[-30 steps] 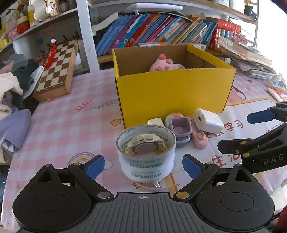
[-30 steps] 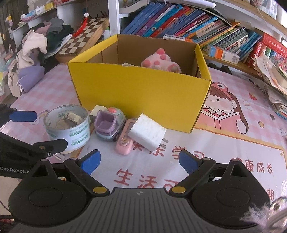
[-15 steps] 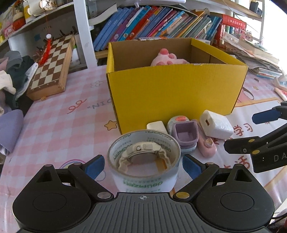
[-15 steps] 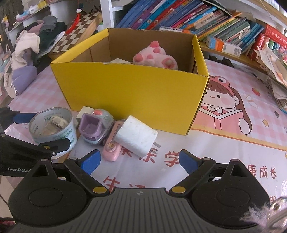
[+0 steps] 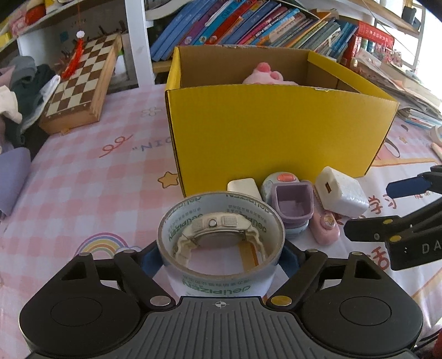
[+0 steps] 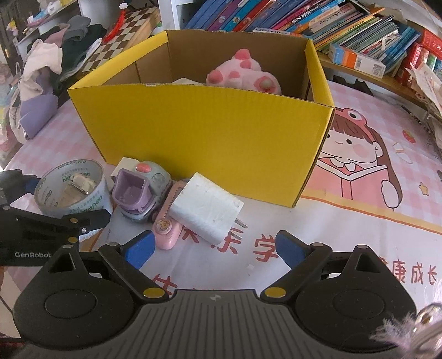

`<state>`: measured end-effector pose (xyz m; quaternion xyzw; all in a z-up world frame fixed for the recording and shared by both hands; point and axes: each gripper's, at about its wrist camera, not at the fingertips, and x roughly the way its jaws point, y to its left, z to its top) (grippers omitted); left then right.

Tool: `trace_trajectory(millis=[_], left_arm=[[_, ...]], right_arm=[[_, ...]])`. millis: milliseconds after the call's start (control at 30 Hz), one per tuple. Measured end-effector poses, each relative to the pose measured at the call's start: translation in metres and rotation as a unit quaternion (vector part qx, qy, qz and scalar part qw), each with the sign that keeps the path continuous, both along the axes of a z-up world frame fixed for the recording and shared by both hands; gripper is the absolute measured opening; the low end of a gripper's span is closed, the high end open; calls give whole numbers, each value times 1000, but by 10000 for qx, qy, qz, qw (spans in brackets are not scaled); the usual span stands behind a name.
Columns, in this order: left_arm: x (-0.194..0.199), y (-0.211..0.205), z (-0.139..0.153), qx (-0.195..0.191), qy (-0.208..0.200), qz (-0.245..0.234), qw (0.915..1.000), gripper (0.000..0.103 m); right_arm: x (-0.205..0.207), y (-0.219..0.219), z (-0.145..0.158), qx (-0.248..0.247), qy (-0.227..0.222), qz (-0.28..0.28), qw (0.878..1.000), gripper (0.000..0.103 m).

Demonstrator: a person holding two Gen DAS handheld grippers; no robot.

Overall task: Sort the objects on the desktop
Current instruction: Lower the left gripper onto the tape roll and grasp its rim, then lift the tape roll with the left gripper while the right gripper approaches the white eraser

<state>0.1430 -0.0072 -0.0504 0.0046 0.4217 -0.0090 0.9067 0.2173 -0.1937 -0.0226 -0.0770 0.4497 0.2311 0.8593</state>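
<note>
A roll of clear tape (image 5: 221, 276) stands on the pink tablecloth with a white wristwatch (image 5: 218, 232) lying inside it. My left gripper (image 5: 219, 258) straddles the roll; its jaws are closing and the blue pads (image 5: 149, 261) touch the roll's sides. From the right wrist view the tape roll (image 6: 83, 198) sits between the left gripper's (image 6: 66, 198) fingers. A white charger (image 6: 205, 212), a purple-and-grey toy car (image 6: 138, 190) and a small pink toy (image 6: 165, 232) lie before the yellow box (image 6: 210, 138). My right gripper (image 6: 214, 247) is open just short of the charger.
A pink plush (image 6: 243, 71) lies in the box. A small white block (image 5: 243, 186) sits against the box front. A chessboard (image 5: 80, 82) and clothes (image 5: 16, 91) are at the left, bookshelves (image 5: 248, 24) behind, paper stacks (image 5: 408, 91) at the right.
My left gripper has come forward and down over the tape roll, and its pads have drawn in against the roll's sides. My right gripper has edged closer to the charger, still open.
</note>
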Motion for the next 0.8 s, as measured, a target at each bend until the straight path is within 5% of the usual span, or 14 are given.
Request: trace_trajectory(millis=[167, 467, 800], left_arm=[[-2, 1, 1, -111, 45, 31, 9999, 84], [-19, 7, 34, -226, -581, 228, 9978, 84], [-29, 11, 48, -188, -782, 382, 9960, 84]], right_arm=[[5, 1, -3, 67, 86, 55, 9999, 94], [13, 5, -3, 182, 108, -9, 9998, 93], [21, 9, -12, 199, 296, -109, 9993, 92]])
